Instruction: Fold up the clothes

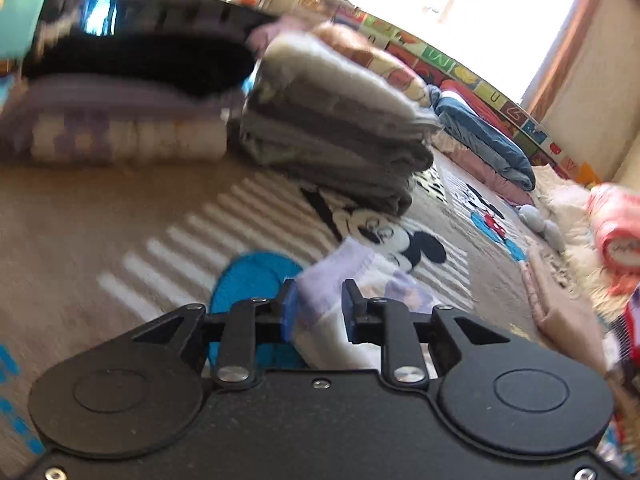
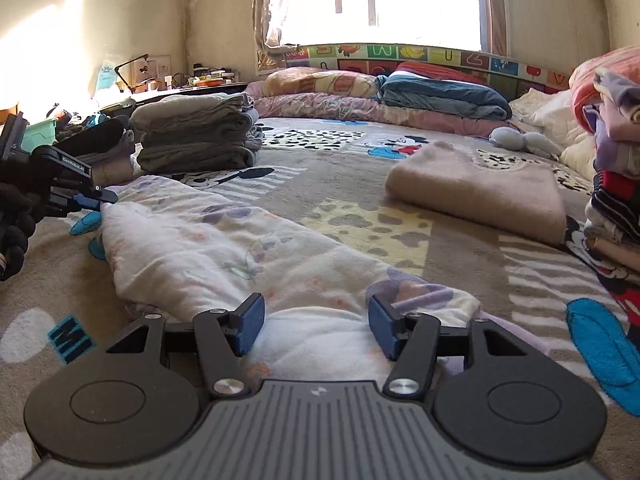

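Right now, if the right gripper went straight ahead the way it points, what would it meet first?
The right gripper is open with the white floral garment already between its fingers, so it would push into that cloth at once. The beige folded blanket lies off to the right, probably outside that line.

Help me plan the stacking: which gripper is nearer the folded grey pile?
Left. The left gripper holds the floral garment's end just before the grey pile; the right gripper sits at the garment's opposite end, farther away.
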A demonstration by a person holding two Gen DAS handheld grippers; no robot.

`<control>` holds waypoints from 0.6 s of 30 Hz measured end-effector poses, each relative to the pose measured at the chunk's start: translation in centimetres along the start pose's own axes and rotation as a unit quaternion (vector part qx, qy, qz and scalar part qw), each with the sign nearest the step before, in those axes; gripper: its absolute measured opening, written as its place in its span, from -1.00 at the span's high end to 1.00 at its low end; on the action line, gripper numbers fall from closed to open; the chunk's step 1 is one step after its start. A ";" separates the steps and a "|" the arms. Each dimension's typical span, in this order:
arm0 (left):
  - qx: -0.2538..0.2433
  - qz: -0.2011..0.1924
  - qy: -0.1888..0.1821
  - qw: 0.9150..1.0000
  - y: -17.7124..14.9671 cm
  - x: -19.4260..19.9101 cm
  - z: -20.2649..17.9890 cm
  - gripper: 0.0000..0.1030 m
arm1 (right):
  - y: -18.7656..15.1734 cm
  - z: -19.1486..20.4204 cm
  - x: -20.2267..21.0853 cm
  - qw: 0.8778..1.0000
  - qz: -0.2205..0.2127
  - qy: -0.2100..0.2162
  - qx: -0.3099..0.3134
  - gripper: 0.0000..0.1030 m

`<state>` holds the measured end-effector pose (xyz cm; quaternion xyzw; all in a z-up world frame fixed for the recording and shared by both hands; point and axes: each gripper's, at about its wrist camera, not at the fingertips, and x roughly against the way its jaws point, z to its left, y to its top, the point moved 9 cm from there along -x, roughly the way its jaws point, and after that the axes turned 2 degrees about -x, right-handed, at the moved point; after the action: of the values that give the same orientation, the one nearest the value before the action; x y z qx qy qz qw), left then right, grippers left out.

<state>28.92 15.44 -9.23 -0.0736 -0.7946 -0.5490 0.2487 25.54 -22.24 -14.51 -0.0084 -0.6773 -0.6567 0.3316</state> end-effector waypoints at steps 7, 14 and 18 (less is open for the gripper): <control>-0.112 0.032 -0.191 0.975 -3.5 1.8 -11.4 0.60 | 1.2 -1.7 3.9 0.999 -0.038 -0.036 0.009 -0.13; -0.197 0.132 -0.221 0.946 -11.0 -1.3 -16.8 0.43 | -0.9 -3.4 0.3 0.999 0.020 -0.029 -0.034 -0.15; -0.207 0.113 -0.217 0.947 -10.5 -0.2 -17.0 0.43 | -1.6 -3.5 -1.0 0.998 0.042 -0.033 -0.032 -0.15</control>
<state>30.37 -4.06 -13.48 -0.3303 -0.6843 -0.6407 0.1099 27.15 -25.13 -16.71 -0.0693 -0.6659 -0.6625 0.3359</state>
